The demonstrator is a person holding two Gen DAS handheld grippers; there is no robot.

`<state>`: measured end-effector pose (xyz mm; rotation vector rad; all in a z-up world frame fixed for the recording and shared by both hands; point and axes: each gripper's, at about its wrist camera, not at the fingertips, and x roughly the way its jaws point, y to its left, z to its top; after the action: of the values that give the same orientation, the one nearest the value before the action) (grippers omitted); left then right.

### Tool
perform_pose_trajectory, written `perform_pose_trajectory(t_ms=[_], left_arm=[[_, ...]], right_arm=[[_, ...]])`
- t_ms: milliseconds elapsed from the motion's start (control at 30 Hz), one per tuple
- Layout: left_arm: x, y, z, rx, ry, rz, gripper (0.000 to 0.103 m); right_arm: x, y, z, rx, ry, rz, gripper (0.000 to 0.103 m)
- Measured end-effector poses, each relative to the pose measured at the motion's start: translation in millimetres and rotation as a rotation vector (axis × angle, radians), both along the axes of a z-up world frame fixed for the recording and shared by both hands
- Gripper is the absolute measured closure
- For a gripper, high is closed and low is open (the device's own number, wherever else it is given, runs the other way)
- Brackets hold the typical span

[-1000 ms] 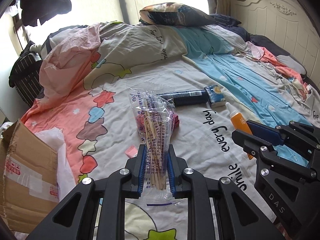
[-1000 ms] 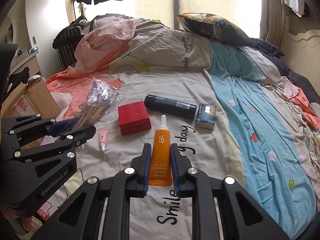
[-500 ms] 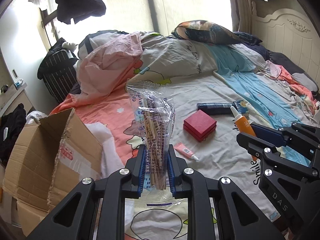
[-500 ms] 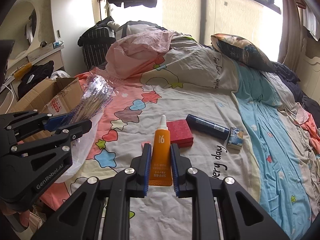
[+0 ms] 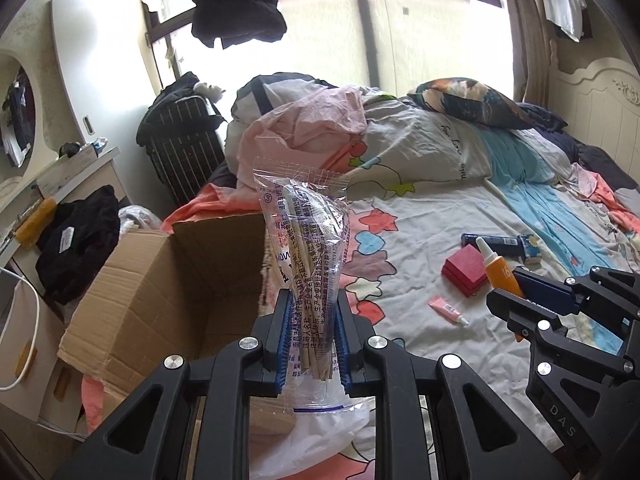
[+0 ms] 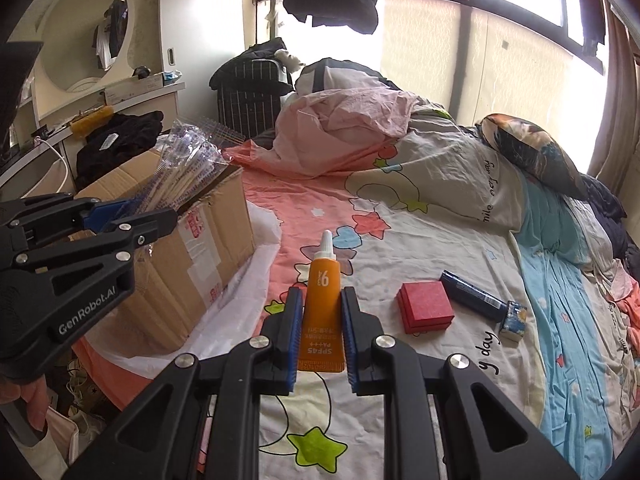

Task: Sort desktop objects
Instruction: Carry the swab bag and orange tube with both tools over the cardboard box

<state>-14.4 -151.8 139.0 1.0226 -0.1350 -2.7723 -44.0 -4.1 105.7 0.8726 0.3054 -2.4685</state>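
Orange sunscreen tube [image 6: 322, 304] pinched upright in right hand-held gripper [image 6: 320, 332]; left hand-held gripper [image 5: 311, 340] clamps chopstick bag [image 5: 308, 264] beside cardboard box [image 5: 168, 280].

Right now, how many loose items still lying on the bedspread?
4. Red box; dark blue tube just behind it; small blue patterned pack at that tube's end; small pink tube nearer the cardboard box. Bedding folds may hide more.

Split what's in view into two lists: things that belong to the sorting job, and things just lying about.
Job: bag of chopsticks in the left gripper; orange tube in the right gripper; cardboard box; red box; dark blue tube; small pink tube.

Lying about: pillow; striped suitcase; hanging jacket.
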Motion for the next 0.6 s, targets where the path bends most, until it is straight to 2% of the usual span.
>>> perform_pose_trajectory(t_ms=[233,600], left_arm=[[11.4,-45.1,4.4,0.001,0.001,0.071,0.083],[20.7,-105.7,0.3,-0.002,0.002,0.151,0.083]], right_arm=[[4.0,-36.0,8.1,0.023,0.02,0.046,0.085],[9.2,-101.6,0.5,0.066,0.009,0.136,0.085]])
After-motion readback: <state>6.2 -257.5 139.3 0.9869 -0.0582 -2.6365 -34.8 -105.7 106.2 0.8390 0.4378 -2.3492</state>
